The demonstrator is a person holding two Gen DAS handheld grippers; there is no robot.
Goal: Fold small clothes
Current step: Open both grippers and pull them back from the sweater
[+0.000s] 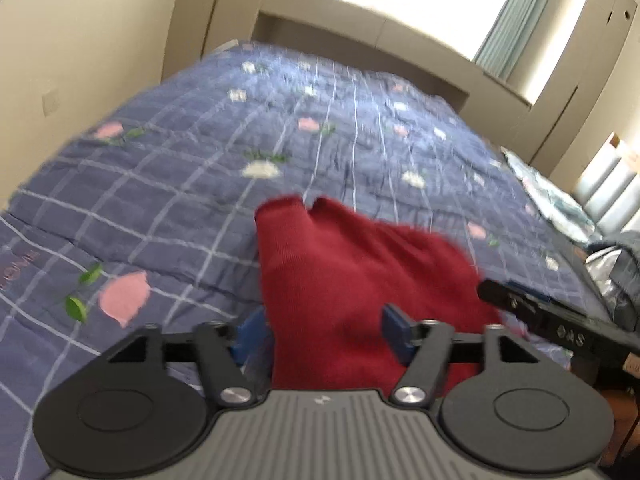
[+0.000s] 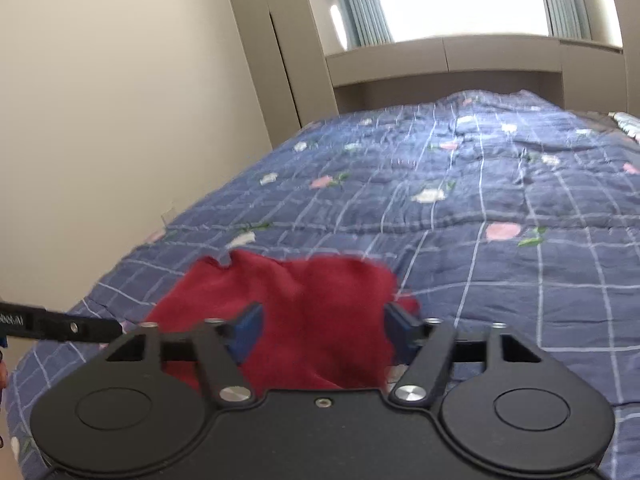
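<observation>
A small dark red knit garment (image 1: 344, 276) lies bunched on the blue plaid bedspread (image 1: 208, 168). It also shows in the right wrist view (image 2: 304, 300). My left gripper (image 1: 324, 328) is open, its blue-padded fingers (image 1: 396, 324) spread on either side of the cloth's near part. My right gripper (image 2: 324, 328) is open too, its fingers (image 2: 248, 324) straddling the garment's near edge. The right gripper's body (image 1: 552, 320) shows at the right of the left wrist view, and the left gripper's body (image 2: 60, 324) shows at the left of the right wrist view.
The bedspread (image 2: 480, 208) has pink and white flowers and runs to a beige headboard shelf (image 2: 440, 56) under a bright window. A beige wall (image 2: 120, 100) borders the bed's left side. Dark bags and patterned fabric (image 1: 560, 200) lie along the bed's right edge.
</observation>
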